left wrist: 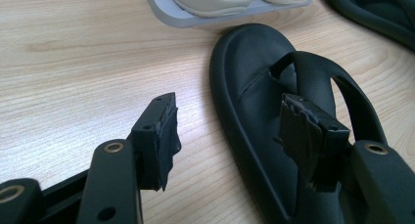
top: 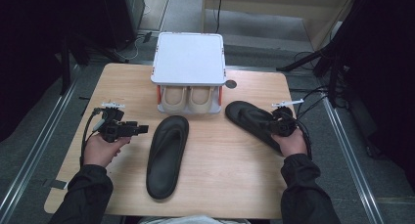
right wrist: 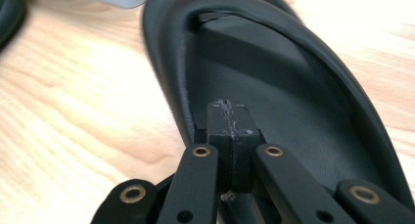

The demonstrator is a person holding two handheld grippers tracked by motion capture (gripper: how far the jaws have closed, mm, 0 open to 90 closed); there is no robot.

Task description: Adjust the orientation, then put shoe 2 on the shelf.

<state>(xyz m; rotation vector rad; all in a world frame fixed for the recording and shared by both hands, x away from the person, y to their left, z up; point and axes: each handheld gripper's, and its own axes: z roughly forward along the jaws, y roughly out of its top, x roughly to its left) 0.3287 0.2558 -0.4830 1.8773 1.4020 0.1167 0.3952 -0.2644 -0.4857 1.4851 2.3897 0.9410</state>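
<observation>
Two grippers work at the wooden table. Right gripper: jaws pressed together over the near part of the right black sandal, whether pinching it I cannot tell. Left gripper: jaws spread, empty, just left of the left black sandal. Far centre, a white shoe rack holds beige shoes.

It looked like a lab or recording studio. A small wooden tabletop stood on grey carpet, flanked by metal floor rails. Black stands and loose cables crowded the upper right of the frame, with dark equipment at upper left.
</observation>
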